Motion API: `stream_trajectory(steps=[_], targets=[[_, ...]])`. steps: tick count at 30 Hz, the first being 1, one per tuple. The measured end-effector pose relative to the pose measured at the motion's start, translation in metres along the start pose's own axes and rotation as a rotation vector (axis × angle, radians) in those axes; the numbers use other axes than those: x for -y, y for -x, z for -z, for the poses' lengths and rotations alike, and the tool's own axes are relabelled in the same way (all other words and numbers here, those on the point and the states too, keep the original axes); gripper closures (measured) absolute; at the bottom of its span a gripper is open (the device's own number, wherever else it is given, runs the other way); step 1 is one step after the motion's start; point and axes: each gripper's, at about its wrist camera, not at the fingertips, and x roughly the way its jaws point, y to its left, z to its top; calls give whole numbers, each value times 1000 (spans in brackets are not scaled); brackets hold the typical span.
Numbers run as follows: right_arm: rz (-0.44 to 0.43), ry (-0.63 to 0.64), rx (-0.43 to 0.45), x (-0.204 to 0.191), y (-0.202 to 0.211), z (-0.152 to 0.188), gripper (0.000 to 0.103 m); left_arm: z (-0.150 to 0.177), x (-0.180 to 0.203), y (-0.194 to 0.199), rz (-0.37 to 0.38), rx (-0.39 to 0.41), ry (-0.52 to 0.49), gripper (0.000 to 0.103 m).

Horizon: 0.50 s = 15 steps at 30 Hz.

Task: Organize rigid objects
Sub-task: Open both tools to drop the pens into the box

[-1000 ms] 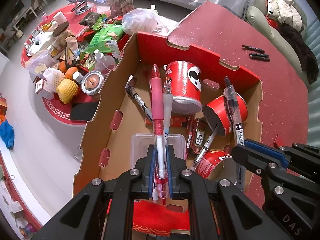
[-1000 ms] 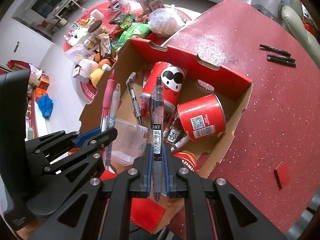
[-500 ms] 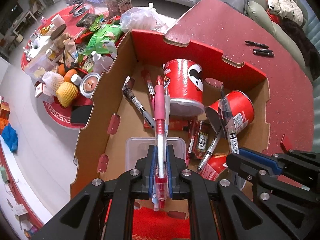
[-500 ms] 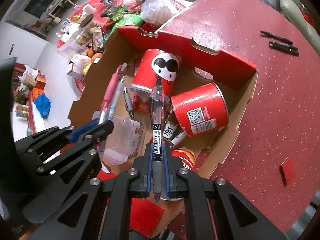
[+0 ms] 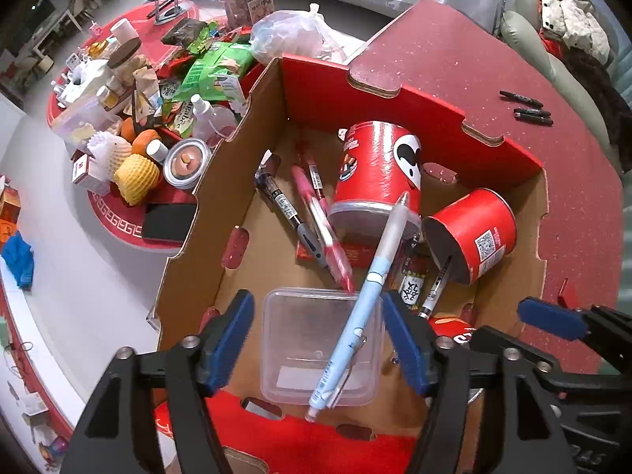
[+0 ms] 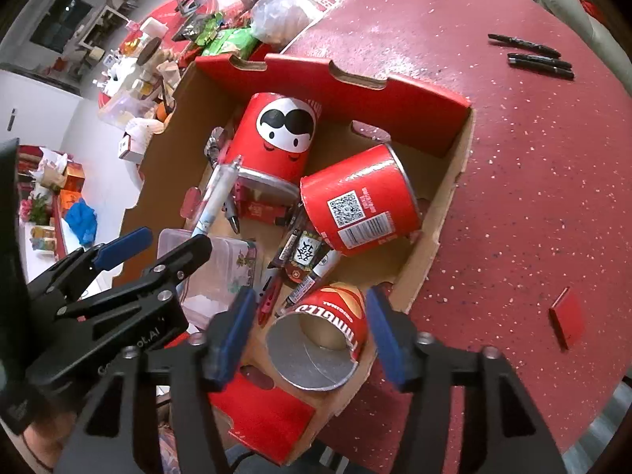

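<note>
Both hand-held grippers hang over an open cardboard box (image 5: 205,181) with red outer faces and raw brown inner walls. Low in the left wrist view, the left hand-held gripper (image 5: 316,339) has just been opening; its blue-padded jaws stand wide on either side of a clear square plastic tub (image 5: 300,339), touching nothing. A pale blue pen with a frosted cap (image 5: 371,284) lies slantwise in the gap, its lower end over the tub and its tip against the rim of a red cylindrical crisp can with a cartoon face (image 5: 375,170). A pink translucent pen (image 5: 320,221), blurred, slants left of that can beside a black gel pen (image 5: 284,205).

Low in the right wrist view, the right hand-held gripper (image 6: 308,328) has likewise just been opening and grips nothing; between its spread jaws sits an open-mouthed red crisp can with a silvery lining (image 6: 320,339), lying on its side. Above it a shorter red can with a printed QR label (image 6: 363,201) crowds the box centre over small sachets and pens.

Right of the box, the speckled dark red worktop (image 6: 533,158) carries three black pens (image 6: 533,55) at upper right and a small red card (image 6: 567,318).
</note>
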Motion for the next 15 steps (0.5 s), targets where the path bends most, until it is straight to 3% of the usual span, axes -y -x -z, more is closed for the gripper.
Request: stream_trajectory(steps=[3,10,15], targets=[[12,-4,1,2,6,2,23,2,-5,5,-10,13,12,2],[39,17,69,3,33,13,0,8,-11,27,34,68,24,1],[2,14,97,5,51,24,0,13,-11,45,13,126,35,1]])
